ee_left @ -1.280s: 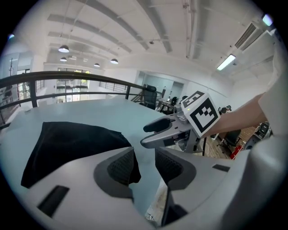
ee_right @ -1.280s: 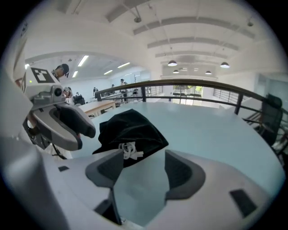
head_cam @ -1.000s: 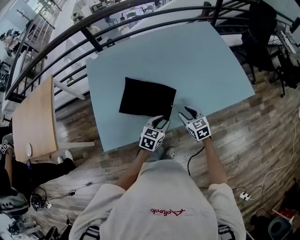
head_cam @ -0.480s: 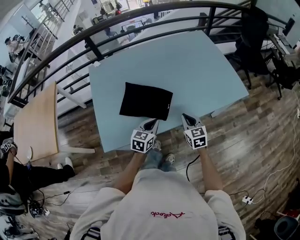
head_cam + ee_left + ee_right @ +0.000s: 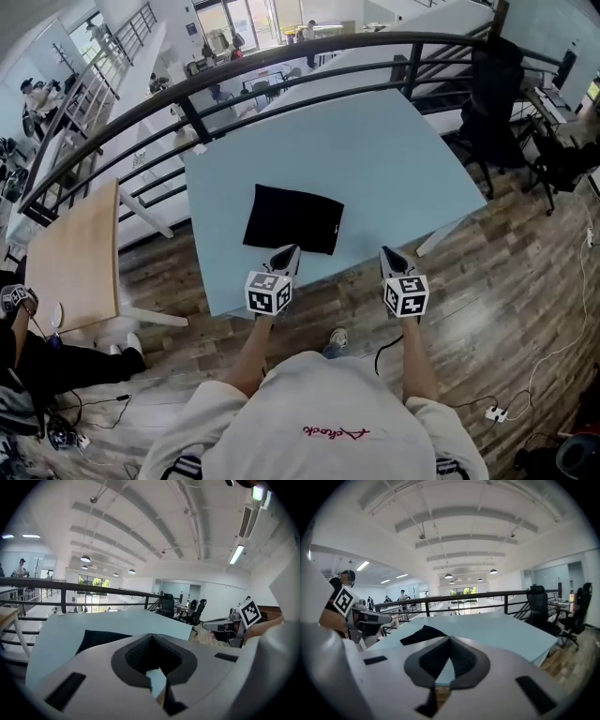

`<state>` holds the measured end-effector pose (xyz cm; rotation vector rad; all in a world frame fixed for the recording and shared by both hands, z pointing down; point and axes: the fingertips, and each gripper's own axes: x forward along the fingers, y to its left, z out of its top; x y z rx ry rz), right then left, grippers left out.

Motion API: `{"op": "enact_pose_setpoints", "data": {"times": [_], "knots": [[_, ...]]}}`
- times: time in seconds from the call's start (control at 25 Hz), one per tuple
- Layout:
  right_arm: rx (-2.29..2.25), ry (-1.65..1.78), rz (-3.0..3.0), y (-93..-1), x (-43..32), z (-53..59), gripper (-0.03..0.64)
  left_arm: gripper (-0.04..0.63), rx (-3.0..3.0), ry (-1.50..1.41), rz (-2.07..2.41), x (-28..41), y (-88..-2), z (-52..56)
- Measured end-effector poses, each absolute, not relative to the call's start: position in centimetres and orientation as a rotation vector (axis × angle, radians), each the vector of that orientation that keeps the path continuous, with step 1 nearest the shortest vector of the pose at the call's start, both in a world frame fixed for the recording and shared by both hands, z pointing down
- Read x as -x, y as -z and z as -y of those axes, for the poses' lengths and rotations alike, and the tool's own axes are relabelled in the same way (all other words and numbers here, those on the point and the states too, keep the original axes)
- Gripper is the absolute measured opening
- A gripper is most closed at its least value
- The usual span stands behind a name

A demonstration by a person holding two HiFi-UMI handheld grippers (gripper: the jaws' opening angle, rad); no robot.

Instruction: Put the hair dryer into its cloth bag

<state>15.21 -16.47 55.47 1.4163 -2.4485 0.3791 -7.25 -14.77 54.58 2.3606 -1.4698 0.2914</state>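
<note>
The black cloth bag lies flat and closed on the light blue table, near its front edge. No hair dryer shows anywhere in view. My left gripper is shut and empty, its tips just over the bag's near edge. Off the table's front edge and well to the right of the bag, my right gripper is shut on nothing too. The left gripper view looks past closed jaws at the bag. In the right gripper view the shut tips point over the table, with the bag to the left.
A black metal railing runs behind the table. A wooden table stands to the left and a black office chair to the right. A cable trails on the wood floor by my feet.
Both grippers stood open at the bag's near right corner; now they are shut, empty, drawn back toward me, raised and spread apart. The bag stays on the table.
</note>
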Motion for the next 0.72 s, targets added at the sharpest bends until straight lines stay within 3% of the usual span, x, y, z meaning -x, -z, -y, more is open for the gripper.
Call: {"op": "enact_pose_setpoints", "data": {"times": [0.72], "knots": [[-1.553,-0.295,2.384,-53.4,-8.1,0.8,0.015,0.005,-2.333,-0.168,1.451,16.8,-54.0,-0.3]]}}
